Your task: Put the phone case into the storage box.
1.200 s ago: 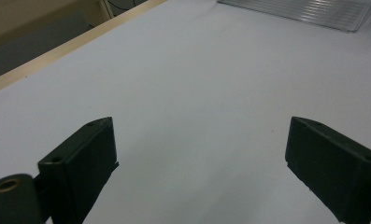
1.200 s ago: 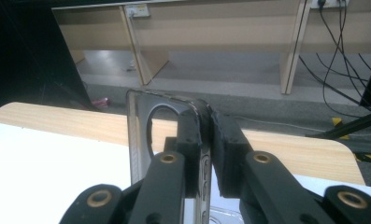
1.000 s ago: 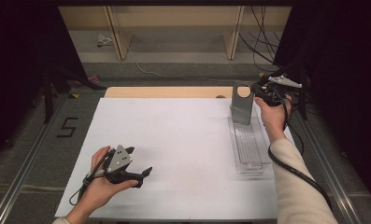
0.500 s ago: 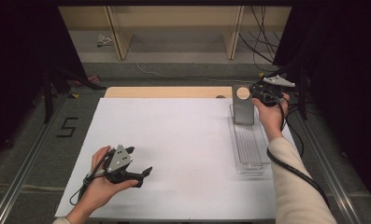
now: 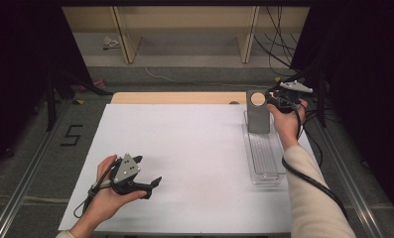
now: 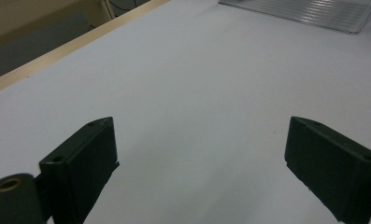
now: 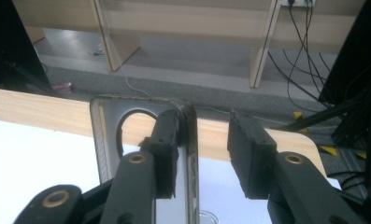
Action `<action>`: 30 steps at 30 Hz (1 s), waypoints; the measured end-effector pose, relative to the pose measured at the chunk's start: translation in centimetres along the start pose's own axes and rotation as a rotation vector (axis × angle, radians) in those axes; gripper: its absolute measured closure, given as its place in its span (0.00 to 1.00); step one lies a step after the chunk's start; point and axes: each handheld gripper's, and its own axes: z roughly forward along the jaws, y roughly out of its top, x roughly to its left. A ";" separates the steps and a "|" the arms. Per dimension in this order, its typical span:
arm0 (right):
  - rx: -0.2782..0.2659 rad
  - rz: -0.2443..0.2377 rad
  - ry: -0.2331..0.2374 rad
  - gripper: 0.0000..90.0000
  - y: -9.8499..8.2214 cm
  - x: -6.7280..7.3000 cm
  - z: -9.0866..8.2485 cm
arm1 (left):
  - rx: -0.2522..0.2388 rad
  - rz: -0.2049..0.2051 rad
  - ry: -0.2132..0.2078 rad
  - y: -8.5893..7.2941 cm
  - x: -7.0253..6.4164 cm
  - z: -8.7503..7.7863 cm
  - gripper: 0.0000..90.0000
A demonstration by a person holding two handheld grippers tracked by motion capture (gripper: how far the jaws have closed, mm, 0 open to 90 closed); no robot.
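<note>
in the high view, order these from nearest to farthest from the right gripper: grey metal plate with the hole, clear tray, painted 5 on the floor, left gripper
1. Grey metal plate, right beside the right gripper, at the table's far right.
2. Clear tray, just below it.
3. Left gripper, near left.
4. Painted 5, on the floor off the left edge.

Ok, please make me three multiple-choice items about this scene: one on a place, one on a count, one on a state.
1. Where does the metal plate stand?
A) at the far end of the clear tray
B) in the middle of the white sheet
C) in the left hand

2. How many round holes has the plate?
A) none
B) one
C) three

3. The left tongs are:
A) shut on the plate
B) shut on a cable
C) open, holding nothing

Key: 1 A, it rises from the tray's far end; 2 B, one hole near its top; 3 C, the jaws stand wide apart with nothing between.
</note>
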 end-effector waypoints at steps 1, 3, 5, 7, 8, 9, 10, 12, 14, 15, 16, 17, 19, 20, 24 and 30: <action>0.000 0.005 0.000 0.71 0.0 0.0 0.0 | 0.000 0.000 0.000 0.0 0.0 0.0 0.10; 0.007 0.016 0.001 0.73 -0.1 -0.1 -0.1 | -0.001 0.000 0.000 0.0 0.0 0.0 0.10; 0.014 0.031 -0.001 0.76 -0.2 -0.2 -0.1 | -0.002 0.000 0.000 0.0 0.0 0.0 0.10; 0.018 0.049 0.000 0.78 -0.4 -0.2 -0.1 | -0.001 0.001 0.001 0.0 0.0 0.0 0.10; 0.017 0.052 0.004 0.78 -0.4 -0.2 -0.1 | -0.002 0.001 0.000 0.0 0.0 0.0 0.10; 0.018 0.050 0.004 0.78 -0.5 -0.2 -0.1 | -0.001 0.001 0.001 0.0 0.0 0.0 0.10; 0.020 0.051 0.005 0.78 -0.5 -0.2 -0.1 | -0.001 0.001 0.000 0.0 0.0 0.0 0.10; 0.024 0.052 0.004 0.78 -0.7 -0.2 -0.1 | -0.001 0.001 0.000 0.0 0.0 0.0 0.10; 0.024 0.055 0.005 0.77 -0.8 -0.1 -0.1 | -0.002 0.001 0.002 0.1 -0.1 0.0 0.10; 0.027 0.054 0.006 0.76 -0.9 -0.1 -0.1 | -0.002 0.002 0.000 0.1 -0.1 0.0 0.10; 0.029 0.051 0.007 0.75 -0.9 -0.1 -0.1 | -0.001 0.003 0.000 0.1 -0.1 0.0 0.10; 0.027 0.052 0.007 0.73 -1.0 0.0 -0.1 | -0.001 0.002 0.000 0.1 -0.1 0.0 0.10; 0.031 0.047 0.008 0.69 -1.1 0.1 -0.3 | -0.001 0.002 0.000 0.1 -0.1 0.0 0.10; 0.033 0.046 0.011 0.66 -1.2 0.2 -0.3 | -0.003 0.002 0.000 0.1 -0.1 0.0 0.10; 0.042 0.043 0.008 0.54 -1.5 0.3 -0.8 | -0.003 0.000 0.000 0.1 -0.1 0.0 0.10; 0.051 0.058 0.020 0.40 -1.7 0.3 -1.4 | -0.003 -0.002 0.000 0.1 0.0 0.0 0.10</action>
